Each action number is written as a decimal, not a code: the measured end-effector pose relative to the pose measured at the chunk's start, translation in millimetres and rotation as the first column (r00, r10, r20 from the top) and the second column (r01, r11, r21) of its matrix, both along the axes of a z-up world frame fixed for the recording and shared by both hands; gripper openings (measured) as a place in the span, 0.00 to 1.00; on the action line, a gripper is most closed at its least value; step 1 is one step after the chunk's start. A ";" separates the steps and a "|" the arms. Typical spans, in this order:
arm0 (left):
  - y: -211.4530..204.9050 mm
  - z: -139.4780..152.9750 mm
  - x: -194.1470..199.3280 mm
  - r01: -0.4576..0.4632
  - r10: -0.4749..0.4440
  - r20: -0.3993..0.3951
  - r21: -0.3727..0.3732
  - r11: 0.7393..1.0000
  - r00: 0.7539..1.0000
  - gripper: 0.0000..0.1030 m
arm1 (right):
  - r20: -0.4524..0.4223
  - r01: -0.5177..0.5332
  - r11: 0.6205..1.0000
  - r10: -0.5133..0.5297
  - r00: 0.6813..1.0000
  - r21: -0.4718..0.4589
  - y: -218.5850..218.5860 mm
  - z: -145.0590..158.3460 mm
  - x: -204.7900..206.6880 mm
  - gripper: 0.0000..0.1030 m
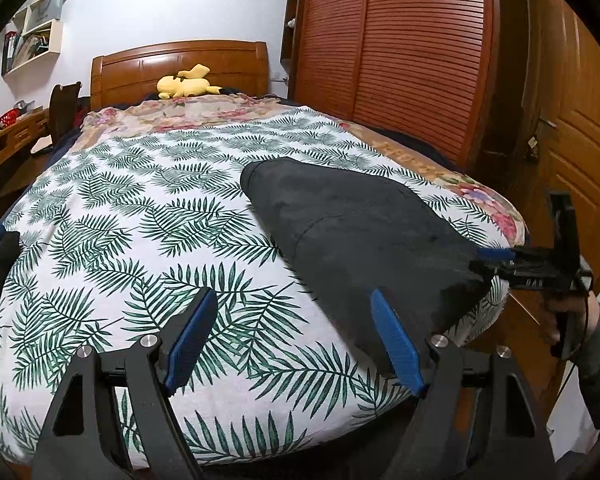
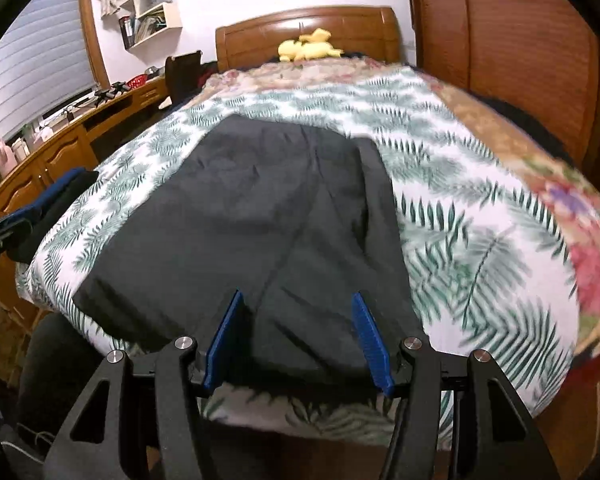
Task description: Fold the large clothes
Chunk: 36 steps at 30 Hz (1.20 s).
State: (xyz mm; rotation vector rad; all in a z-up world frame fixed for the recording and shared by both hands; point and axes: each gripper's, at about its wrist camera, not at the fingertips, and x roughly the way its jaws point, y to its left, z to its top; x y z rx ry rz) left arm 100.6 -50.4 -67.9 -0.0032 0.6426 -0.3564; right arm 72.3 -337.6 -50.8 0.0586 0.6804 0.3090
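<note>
two tongs [image 1: 296,344] [image 2: 298,338] agape; one black garment [image 2: 252,224] flat.

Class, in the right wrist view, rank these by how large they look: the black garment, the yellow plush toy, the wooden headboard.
1. black garment, by far the largest, though nearest the camera.
2. wooden headboard.
3. yellow plush toy, smallest, lying right at the headboard, so that comparison is fair.

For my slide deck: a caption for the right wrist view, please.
Open right tongs poised over the near edge of a dark garment spread on the fern-print bedspread.
</note>
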 end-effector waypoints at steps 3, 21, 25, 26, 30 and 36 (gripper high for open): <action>-4.3 0.5 0.2 0.002 -0.002 0.000 0.007 1.000 1.000 0.78 | -0.010 0.011 1.000 -0.011 1.000 0.019 1.2 -10.4 3.7 0.57; -34.7 5.6 53.2 0.070 -0.071 0.017 0.046 0.996 0.997 0.78 | 0.020 0.094 0.995 -0.094 0.995 0.021 -14.2 6.0 -20.8 0.57; -41.6 2.7 79.2 0.091 -0.092 0.011 0.040 0.995 0.996 0.78 | -0.014 0.155 0.987 -0.156 0.988 -0.029 -18.3 1.1 -16.5 0.65; -44.2 1.3 89.0 0.100 -0.100 0.009 0.038 0.994 0.995 0.78 | -0.031 0.171 0.985 -0.171 0.985 -0.019 -20.6 -2.3 -13.5 0.68; -51.0 -3.3 117.8 0.116 -0.117 0.011 0.048 0.992 0.993 0.78 | -0.115 0.192 0.978 -0.182 0.977 0.083 -24.9 -17.0 -5.4 0.68; -52.4 -15.7 161.6 0.114 -0.113 -0.007 0.066 0.991 0.994 0.78 | -0.159 0.194 0.959 -0.163 0.974 0.205 -31.3 -20.8 -4.6 0.68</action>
